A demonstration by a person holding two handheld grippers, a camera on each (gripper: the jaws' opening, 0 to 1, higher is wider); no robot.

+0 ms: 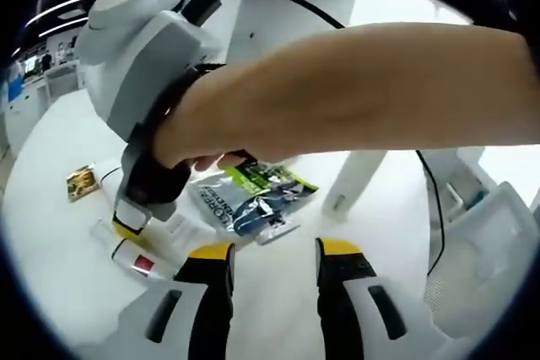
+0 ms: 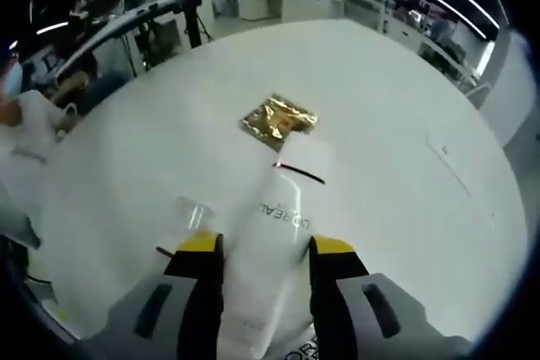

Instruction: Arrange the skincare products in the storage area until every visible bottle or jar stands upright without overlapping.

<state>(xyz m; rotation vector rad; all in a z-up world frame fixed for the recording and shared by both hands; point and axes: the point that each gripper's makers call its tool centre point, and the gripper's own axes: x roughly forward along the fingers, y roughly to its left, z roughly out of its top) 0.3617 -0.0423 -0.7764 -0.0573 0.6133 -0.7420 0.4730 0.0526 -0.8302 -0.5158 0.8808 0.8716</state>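
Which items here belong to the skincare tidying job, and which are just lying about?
Job:
white tube, lying flat between the right gripper jaws
small tube with a red label, lying flat

Lying about:
gold sachet
printed plastic packet

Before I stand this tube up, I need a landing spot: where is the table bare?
Bare table lies right of the gold sachet and beyond it. It is crowded near the right gripper, around the white tube, clear cap and printed pouch.
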